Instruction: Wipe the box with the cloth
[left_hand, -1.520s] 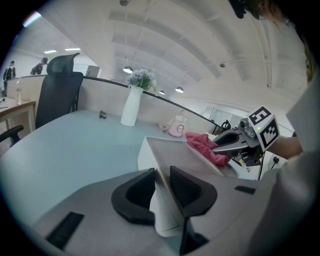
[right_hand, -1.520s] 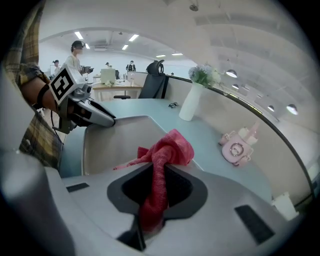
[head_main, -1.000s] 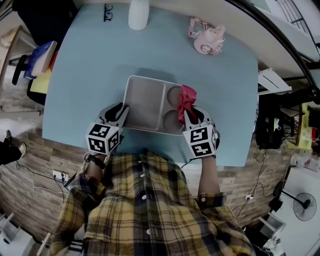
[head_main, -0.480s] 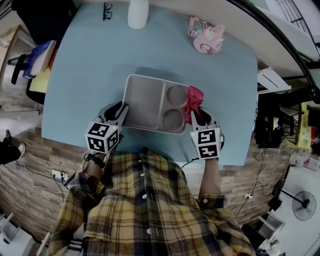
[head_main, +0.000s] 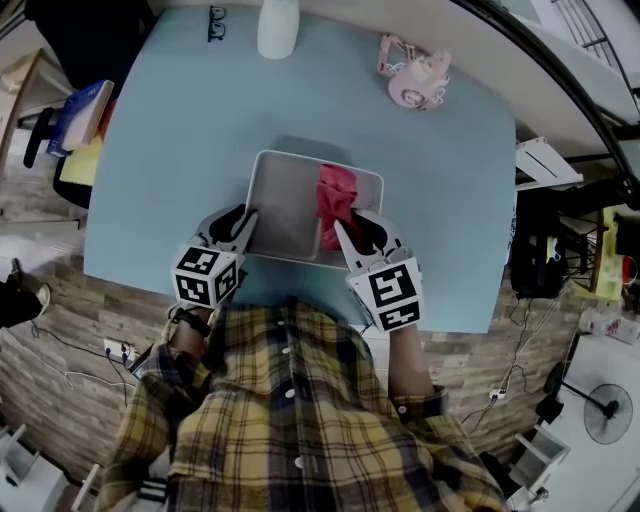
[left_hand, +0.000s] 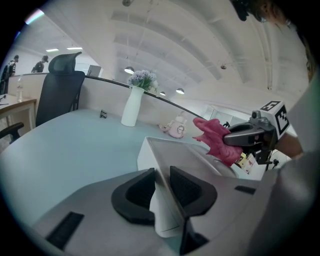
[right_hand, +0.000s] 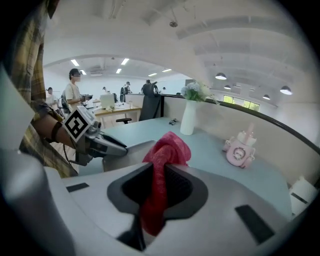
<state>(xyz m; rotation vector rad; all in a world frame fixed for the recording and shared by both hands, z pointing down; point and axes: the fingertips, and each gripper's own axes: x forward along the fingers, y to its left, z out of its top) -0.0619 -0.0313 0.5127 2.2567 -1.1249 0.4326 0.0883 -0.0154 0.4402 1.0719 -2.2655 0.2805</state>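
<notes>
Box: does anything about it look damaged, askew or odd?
Nothing stands out. The box sits on the table, the left gripper clamps its rim, and the right gripper holds the red cloth over it.

No legible text, brand, number; square coded markers on left hand-held gripper (head_main: 235, 218), right hand-held gripper (head_main: 357, 226).

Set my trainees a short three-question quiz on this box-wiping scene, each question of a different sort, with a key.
1. True or false: the left gripper is shut on the rim of the box.
2. In the head view, the red cloth held by the right gripper lies over: A the box; B the floor; C a chair.
3. What white thing stands at the far edge of the table?
Key: 1 true; 2 A; 3 a vase.
</notes>
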